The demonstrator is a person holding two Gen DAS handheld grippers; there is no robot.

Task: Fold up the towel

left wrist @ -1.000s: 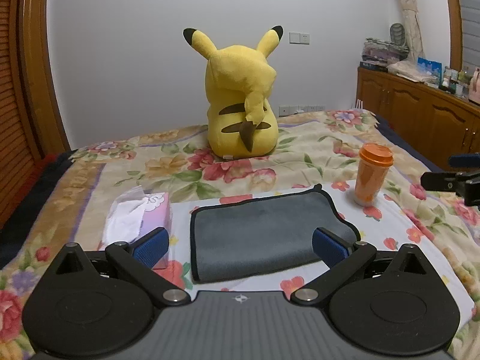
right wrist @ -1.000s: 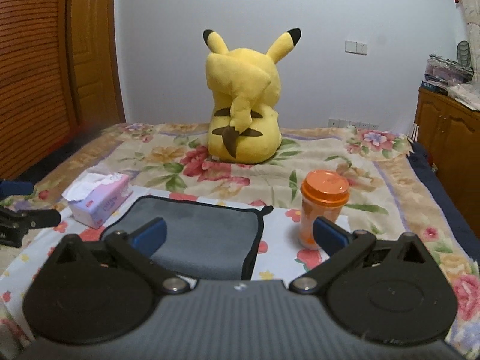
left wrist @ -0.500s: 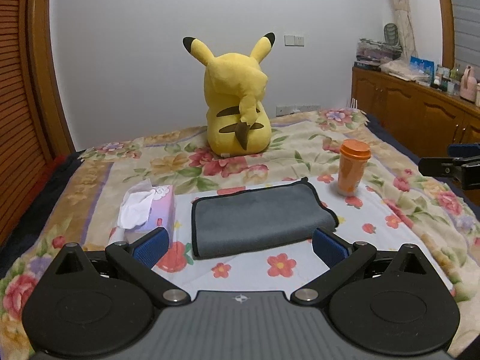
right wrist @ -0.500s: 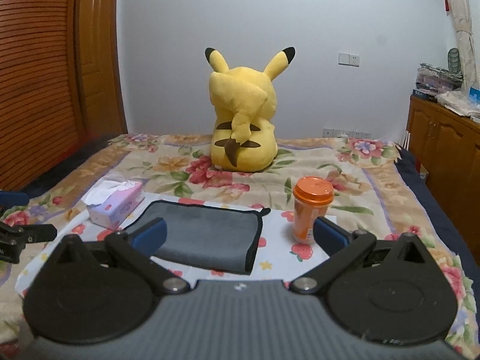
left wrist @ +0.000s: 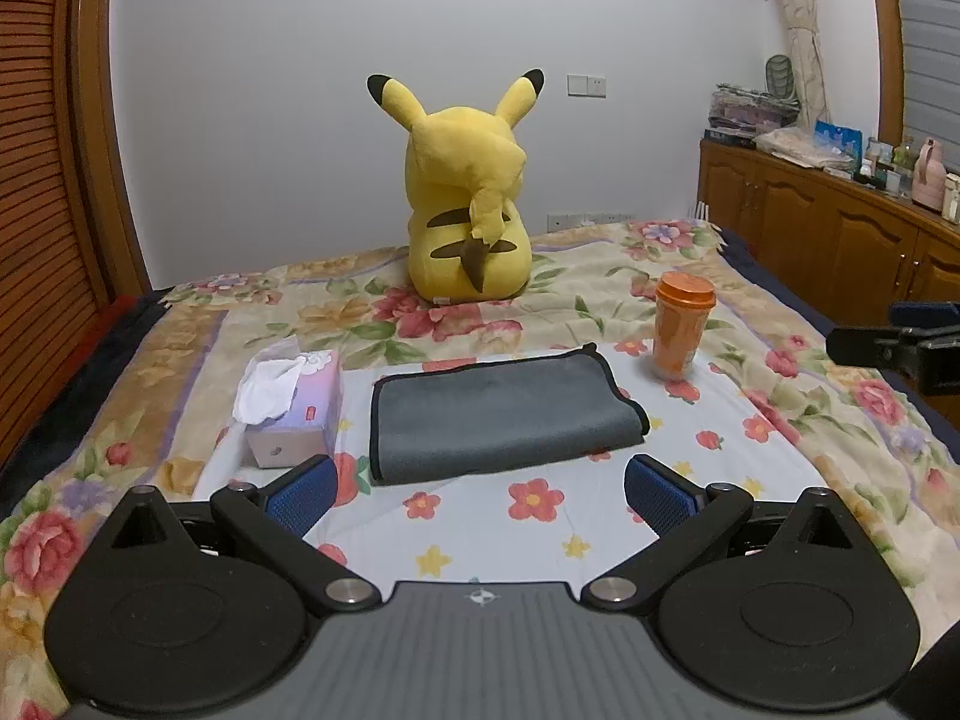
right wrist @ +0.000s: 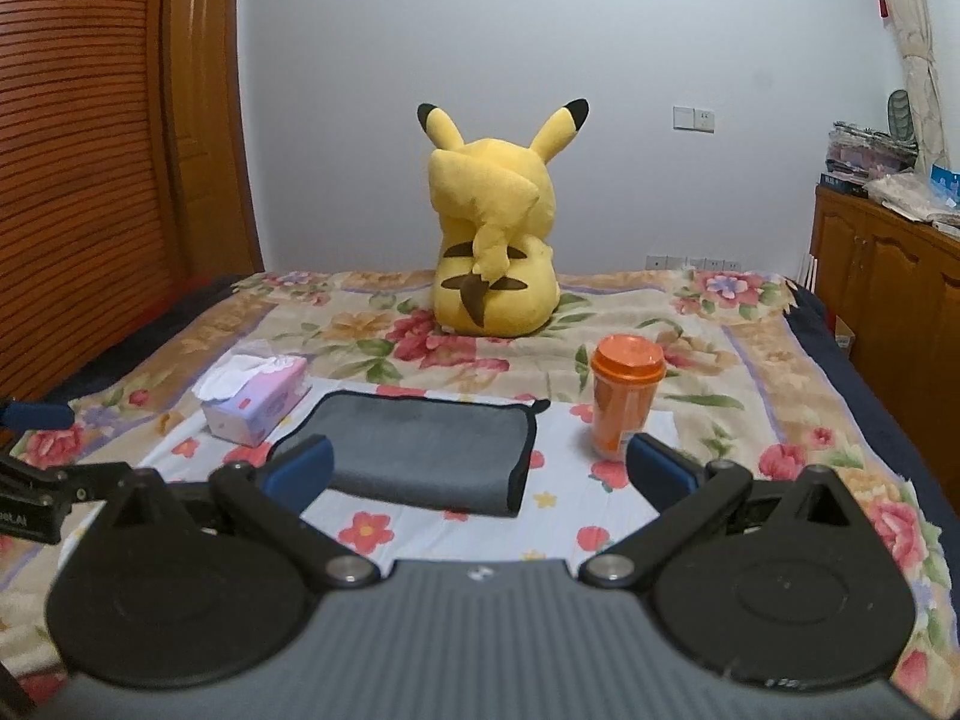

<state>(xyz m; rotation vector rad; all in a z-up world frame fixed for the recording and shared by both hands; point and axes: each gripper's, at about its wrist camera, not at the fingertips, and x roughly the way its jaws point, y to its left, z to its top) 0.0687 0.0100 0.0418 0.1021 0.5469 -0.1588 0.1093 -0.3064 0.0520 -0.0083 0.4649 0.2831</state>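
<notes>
Floral bedding [left wrist: 780, 420] covers a bed in a white-walled bedroom, with a lighter flowered sheet [left wrist: 528, 516] laid over its near part; wooden cabinets run along the right wall. On that sheet the towel [left wrist: 504, 414] is seen lying flat, ahead of both grippers and touched by neither.

The left gripper [left wrist: 480, 489] is held with its jaws spread wide and nothing between them; the towel lies straight ahead of the gap, its near edge just beyond the blue fingertips [left wrist: 303, 492]. The right gripper [right wrist: 480, 468] is likewise parted and empty, but from it the towel [right wrist: 420, 450] sits ahead and to the left, so that its right-hand bound edge falls roughly on the gripper's centre line. The long axis of the towel runs left to right across both views. It is judged that the left gripper is the better centred on the cloth, while the right one is placed nearer the towel's right end.

The towel is grey, edged in black binding, and appears already doubled: a rounded fold is seen along the near side and a small black loop or corner at the far right. Its surface looks smooth and soft. The fold may well be finished, though a further fold across the long axis cannot be ruled out.

A tissue box [left wrist: 294, 402] stands just beside the towel's left end, an orange cup [left wrist: 681, 327] near its far right corner, and a yellow plush toy [left wrist: 468, 210] well behind.
</notes>
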